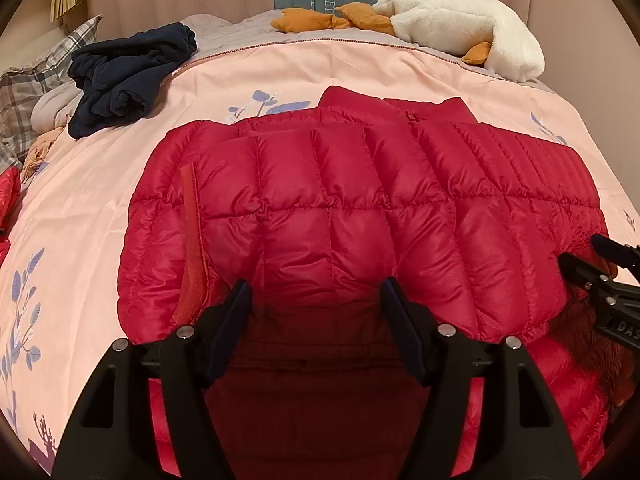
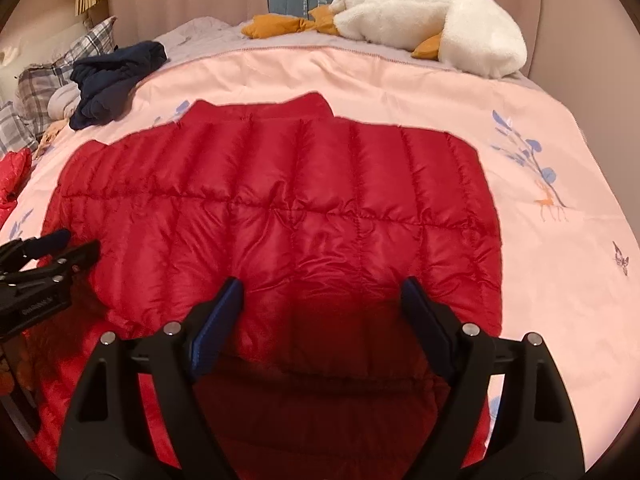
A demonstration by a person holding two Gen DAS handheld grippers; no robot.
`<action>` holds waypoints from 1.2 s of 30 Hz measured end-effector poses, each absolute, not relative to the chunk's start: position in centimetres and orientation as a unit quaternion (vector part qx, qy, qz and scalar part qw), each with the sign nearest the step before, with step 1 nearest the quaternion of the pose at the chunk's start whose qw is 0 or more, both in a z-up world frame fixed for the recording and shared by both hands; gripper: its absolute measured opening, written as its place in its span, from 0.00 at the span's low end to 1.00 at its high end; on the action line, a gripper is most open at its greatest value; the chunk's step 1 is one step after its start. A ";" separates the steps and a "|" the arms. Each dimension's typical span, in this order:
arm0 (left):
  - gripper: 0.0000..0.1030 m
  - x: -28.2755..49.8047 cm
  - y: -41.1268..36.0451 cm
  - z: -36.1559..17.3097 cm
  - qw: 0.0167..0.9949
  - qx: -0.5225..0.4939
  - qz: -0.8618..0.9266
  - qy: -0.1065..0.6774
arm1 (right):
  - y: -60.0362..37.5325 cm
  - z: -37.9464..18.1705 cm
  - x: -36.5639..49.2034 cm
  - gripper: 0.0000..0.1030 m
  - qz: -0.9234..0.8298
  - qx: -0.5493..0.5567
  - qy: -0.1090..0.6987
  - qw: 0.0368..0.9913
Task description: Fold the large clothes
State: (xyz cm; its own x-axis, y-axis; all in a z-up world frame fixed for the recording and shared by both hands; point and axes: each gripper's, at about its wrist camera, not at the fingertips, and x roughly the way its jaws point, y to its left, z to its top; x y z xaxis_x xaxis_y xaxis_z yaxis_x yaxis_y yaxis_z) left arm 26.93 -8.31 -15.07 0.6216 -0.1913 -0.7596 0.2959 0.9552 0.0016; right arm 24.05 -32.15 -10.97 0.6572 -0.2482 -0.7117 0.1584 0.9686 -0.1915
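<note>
A red quilted puffer jacket (image 1: 340, 208) lies spread on the pink bedspread (image 1: 100, 200), collar toward the far side, with a sleeve cuff folded over on its left. My left gripper (image 1: 316, 284) hovers open over the jacket's near part, and its pads do not press the fabric. My right gripper (image 2: 322, 282) is also open, above the jacket (image 2: 280, 208) further to the right. Each gripper shows at the edge of the other's view: the right gripper (image 1: 592, 256) and the left gripper (image 2: 60, 246). The jacket's near hem lies in shadow under the fingers.
A crumpled navy garment (image 1: 128, 80) lies at the far left of the bed beside a plaid pillow (image 1: 28, 88). A white plush goose with orange feet (image 1: 460, 28) lies along the far edge. Another red garment (image 1: 8, 196) shows at the left edge. Curtains hang behind.
</note>
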 end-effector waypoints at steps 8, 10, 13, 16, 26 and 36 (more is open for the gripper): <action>0.67 26.8 -8.4 -15.2 0.898 0.066 -0.134 0.415 | -30.5 -12.4 24.2 0.81 -0.091 -0.076 0.420 0.900; 0.67 26.9 -8.4 -15.3 0.897 0.067 -0.134 0.416 | -30.7 -12.6 24.4 0.81 -0.090 -0.070 0.427 0.897; 0.67 26.9 -8.4 -15.3 0.896 0.068 -0.132 0.417 | -30.8 -12.7 24.5 0.81 -0.088 -0.068 0.433 0.895; 0.67 26.9 -8.4 -15.3 0.895 0.068 -0.131 0.421 | -30.7 -12.8 24.5 0.81 -0.089 -0.072 0.436 0.893; 0.71 24.8 -7.3 -14.3 0.892 0.061 -0.133 0.428 | -30.3 -10.2 20.5 0.80 -0.080 -0.040 0.416 0.905; 0.90 16.4 -2.6 -12.1 0.901 0.027 -0.151 0.406 | -31.3 -8.4 10.7 0.84 -0.067 -0.001 0.404 0.913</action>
State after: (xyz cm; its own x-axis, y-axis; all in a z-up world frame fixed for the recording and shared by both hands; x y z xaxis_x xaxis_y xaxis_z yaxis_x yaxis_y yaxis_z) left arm 16.36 -2.63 -12.13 0.6253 -0.2504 -0.7391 0.2942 0.9529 -0.0738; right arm 10.72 -31.29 -8.41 0.6654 -0.1224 -0.7363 0.1207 0.9911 -0.0557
